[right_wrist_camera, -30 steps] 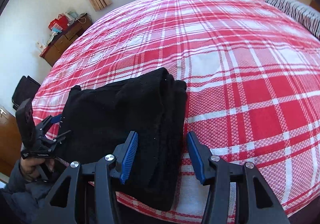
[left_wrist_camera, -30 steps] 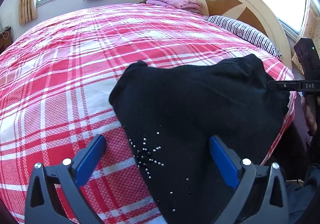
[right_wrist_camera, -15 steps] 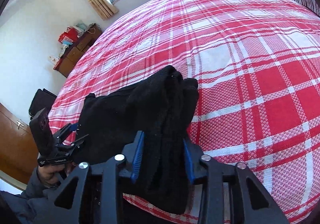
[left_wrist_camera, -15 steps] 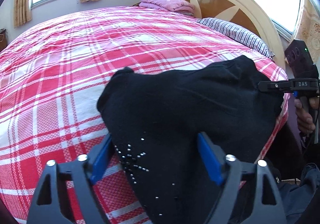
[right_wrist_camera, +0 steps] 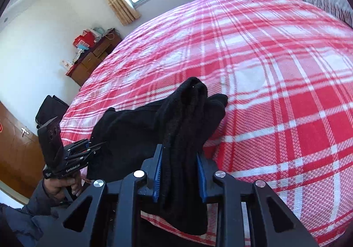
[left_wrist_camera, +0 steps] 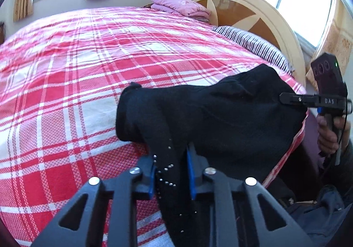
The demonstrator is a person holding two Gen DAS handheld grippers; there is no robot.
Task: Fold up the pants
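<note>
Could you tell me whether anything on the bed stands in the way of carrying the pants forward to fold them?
Nothing visible does. Both the left gripper and the right gripper are shut on the pants, and the bedspread ahead is bare; the pink quilt and striped pillow lie far off by the headboard.

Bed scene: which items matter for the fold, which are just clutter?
In play:
- black pants
- left gripper, shut on the studded end
- right gripper, shut on the other end
- plaid bedspread, the work surface

Lying about:
- pink folded blanket
- striped pillow
- wooden dresser
</note>
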